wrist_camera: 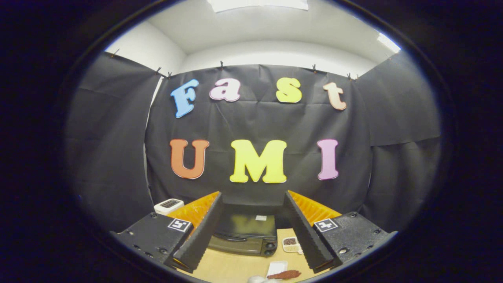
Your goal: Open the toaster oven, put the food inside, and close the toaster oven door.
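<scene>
While the gripper gapes wide and empty, the toaster oven sits closed between its fingers.

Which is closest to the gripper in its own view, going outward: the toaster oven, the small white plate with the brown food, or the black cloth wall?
Gripper is open.
1. White plate with brown food, nearest, below the fingers.
2. Toaster oven, between the fingers, door closed.
3. Black cloth wall, farthest, behind the oven.

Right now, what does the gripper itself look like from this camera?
The gripper has two long, flat fingers with ridged inner faces, spread open. Each is mounted on a boxy black block with screws and a small square black-and-white marker. No cables visible.
</scene>
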